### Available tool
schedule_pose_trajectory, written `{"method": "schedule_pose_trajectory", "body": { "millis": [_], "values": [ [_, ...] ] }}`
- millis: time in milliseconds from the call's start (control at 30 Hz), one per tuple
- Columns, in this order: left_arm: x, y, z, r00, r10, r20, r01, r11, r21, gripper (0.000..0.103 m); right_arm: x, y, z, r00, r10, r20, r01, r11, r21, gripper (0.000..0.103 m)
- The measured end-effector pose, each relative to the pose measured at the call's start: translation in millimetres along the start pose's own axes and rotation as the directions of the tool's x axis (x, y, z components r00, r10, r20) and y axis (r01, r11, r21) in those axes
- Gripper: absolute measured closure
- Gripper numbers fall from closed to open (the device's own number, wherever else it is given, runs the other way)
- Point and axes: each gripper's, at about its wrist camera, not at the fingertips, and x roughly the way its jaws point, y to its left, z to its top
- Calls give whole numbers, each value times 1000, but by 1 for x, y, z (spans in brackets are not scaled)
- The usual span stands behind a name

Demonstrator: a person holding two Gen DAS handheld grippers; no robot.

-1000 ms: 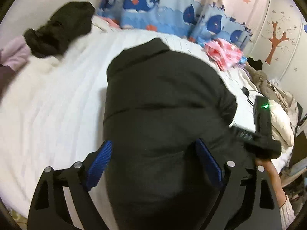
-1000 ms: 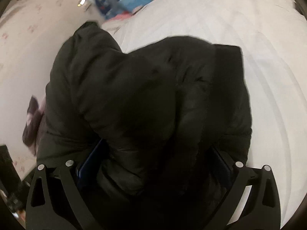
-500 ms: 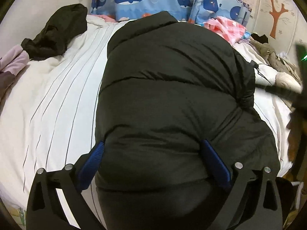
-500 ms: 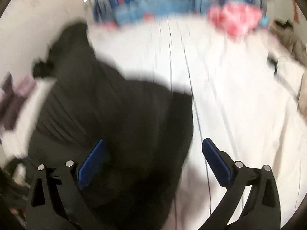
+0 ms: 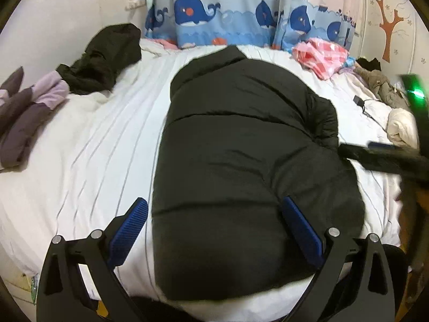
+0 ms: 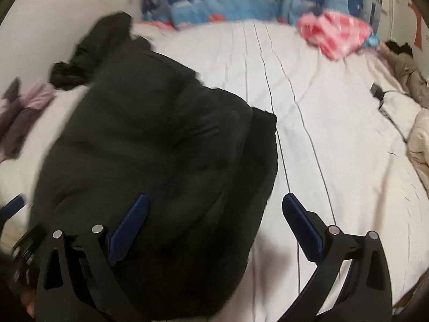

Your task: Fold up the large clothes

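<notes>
1. Blue-padded jaws of the left gripper (image 5: pixel 214 225) are spread wide above the near end of the bulky black quilted puffer jacket (image 5: pixel 241 161); nothing is gripped. The jacket's near end lies at the edge of the white striped bed (image 5: pixel 88 150), so a careless nudge could tip the bundle off.
2. The right gripper (image 6: pixel 214 222) is likewise held open and empty, straddling the jacket's right edge. A catch on that edge could drag the fold open.
3. The jacket is laid folded lengthwise down the middle of the bed, with a puffy sleeve bulging out on its right side. Springy padding is judged likely to push the fold apart if it is not pressed flat.
4. Farther off, a crumpled black garment (image 5: pixel 104 56) and a pink checked cloth (image 5: pixel 321 56) are seen; they lie well apart from the jacket and are judged no hindrance.
</notes>
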Motion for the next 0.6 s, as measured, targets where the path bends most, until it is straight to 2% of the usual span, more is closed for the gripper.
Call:
{"method": "schedule_pose_trajectory", "body": {
  "millis": [100, 267, 400, 500, 600],
  "values": [
    [-16, 0, -8, 1000, 11, 11, -11, 1000, -11, 7, -42, 22, -36, 999, 26, 26, -25, 999, -42, 6],
    [-39, -2, -21, 1000, 25, -2, -25, 1000, -15, 7, -76, 49, -76, 999, 35, 16, -34, 998, -61, 6],
    [-56, -3, -31, 999, 48, -2, -48, 999, -8, 7, -84, 54, -70, 1000, 22, -2, -22, 999, -36, 6],
    [-69, -2, -37, 998, 67, 6, -67, 998, -10, 7, -92, 69, -77, 999, -34, -11, 33, 996, -79, 6],
    [-81, 1, -41, 997, 78, 16, -77, 997, -26, 7, -102, 71, -85, 998, -52, 35, 55, 995, -87, 6]
  ]
}}
